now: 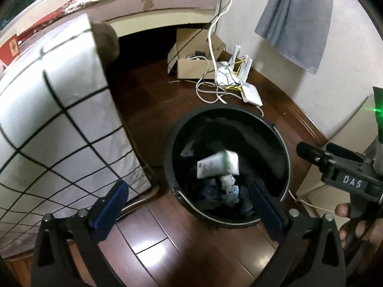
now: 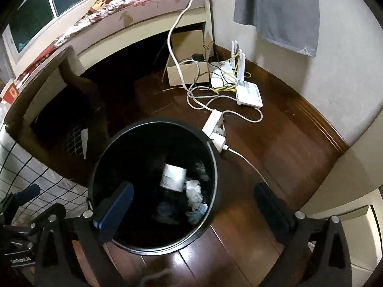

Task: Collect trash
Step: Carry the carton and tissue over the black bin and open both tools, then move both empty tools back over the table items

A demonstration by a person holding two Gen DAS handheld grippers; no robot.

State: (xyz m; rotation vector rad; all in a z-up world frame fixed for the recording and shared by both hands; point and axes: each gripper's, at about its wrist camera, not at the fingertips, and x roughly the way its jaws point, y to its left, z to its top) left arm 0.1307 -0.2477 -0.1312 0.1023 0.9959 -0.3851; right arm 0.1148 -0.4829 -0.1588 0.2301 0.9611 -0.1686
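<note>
A black round bin (image 1: 168, 153) (image 2: 216, 165) stands on the dark wooden floor. Inside it a white carton (image 1: 217, 165) (image 2: 173, 175) shows blurred, above crumpled white tissue (image 1: 227, 182) (image 2: 194, 191) and bluish scraps at the bottom. My left gripper (image 1: 186, 189) hangs over the bin's near rim, open, with nothing between its blue pads. My right gripper (image 2: 194, 189) is also open and empty, its left finger over the bin's mouth, its right finger over the floor. In the left wrist view the right gripper (image 1: 335, 165) appears at the right, held by a hand (image 1: 359, 229).
A bed with a grid-patterned sheet (image 1: 59, 119) stands close on the bin's left. Behind the bin lie a cardboard box (image 1: 191, 64), a white router (image 2: 249, 94) and tangled cables. A white power strip (image 2: 214, 124) touches the bin's far right rim. A grey cloth (image 1: 294, 16) hangs on the wall.
</note>
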